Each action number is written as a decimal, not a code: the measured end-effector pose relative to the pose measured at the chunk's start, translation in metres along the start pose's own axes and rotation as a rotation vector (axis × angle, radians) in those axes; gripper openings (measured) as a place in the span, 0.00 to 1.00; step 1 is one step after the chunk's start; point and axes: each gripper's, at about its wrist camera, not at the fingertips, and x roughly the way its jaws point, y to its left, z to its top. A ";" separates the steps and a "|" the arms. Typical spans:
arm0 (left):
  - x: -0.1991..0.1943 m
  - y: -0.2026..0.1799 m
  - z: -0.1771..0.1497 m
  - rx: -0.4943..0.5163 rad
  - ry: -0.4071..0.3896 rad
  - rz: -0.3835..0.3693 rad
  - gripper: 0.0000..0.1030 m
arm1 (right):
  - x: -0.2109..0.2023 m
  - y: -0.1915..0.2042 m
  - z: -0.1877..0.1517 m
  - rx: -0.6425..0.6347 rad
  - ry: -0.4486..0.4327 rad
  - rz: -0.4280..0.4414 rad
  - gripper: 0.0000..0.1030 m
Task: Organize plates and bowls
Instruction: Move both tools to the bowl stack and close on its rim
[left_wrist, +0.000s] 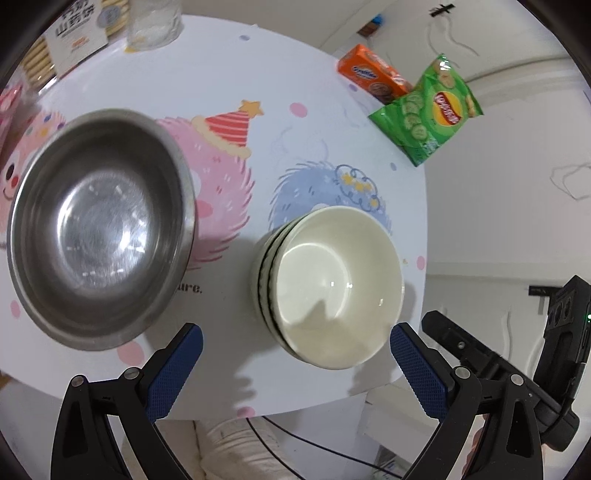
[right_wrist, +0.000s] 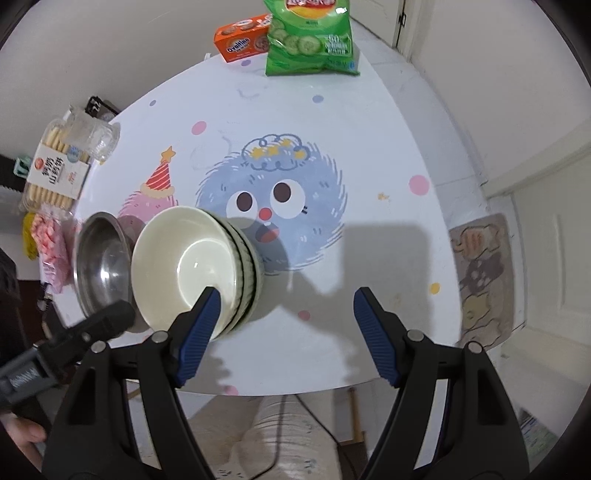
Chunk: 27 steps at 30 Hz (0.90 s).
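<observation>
The left gripper (left_wrist: 295, 354) is seen nearest the lens, its blue-padded fingers (left_wrist: 177, 373) spread fully apart with nothing clasped between them. It is held above the near edge of the table (left_wrist: 314, 122), which is covered by a white cloth printed with cartoon fuzzy monsters. The right gripper (right_wrist: 284, 325) is likewise released, and nothing is grasped by it; its left pad (right_wrist: 199, 325) is seen in front of the rim of the bowls, but whether that rim is touched cannot be told.

A stack of cream ceramic bowls (left_wrist: 332, 291), nested one in another and ringed with dark lines on their outer walls, is set near the near edge of the table, on the lower part of the blue monster print. A stainless steel bowl (left_wrist: 99, 229) is placed just beside the stack, toward the left edge, upright and empty, and is apart from the stack in the left wrist view.

At the far right corner, an orange Ovaltine biscuit box (right_wrist: 242, 37) is laid just beside a green bag of cucumber-flavoured crisps (right_wrist: 310, 40). At the far left corner, a clear glass mug (right_wrist: 94, 138) is found touching or just in front of a tray of pale biscuits (right_wrist: 55, 173) with a white label. A pink-and-white packet (right_wrist: 51, 251) is seen at the left edge, near the steel bowl.

Part of a hand (right_wrist: 22, 439) is visible at the lower left of the right wrist view.
</observation>
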 end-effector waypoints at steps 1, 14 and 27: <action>0.002 0.000 -0.001 -0.005 -0.001 0.013 1.00 | 0.002 -0.002 0.001 0.007 0.005 0.013 0.73; 0.030 0.020 -0.003 -0.254 -0.004 -0.008 1.00 | 0.041 -0.005 0.016 -0.005 0.102 0.084 0.73; 0.054 0.032 -0.003 -0.357 -0.017 0.007 0.91 | 0.080 -0.001 0.023 0.008 0.165 0.146 0.69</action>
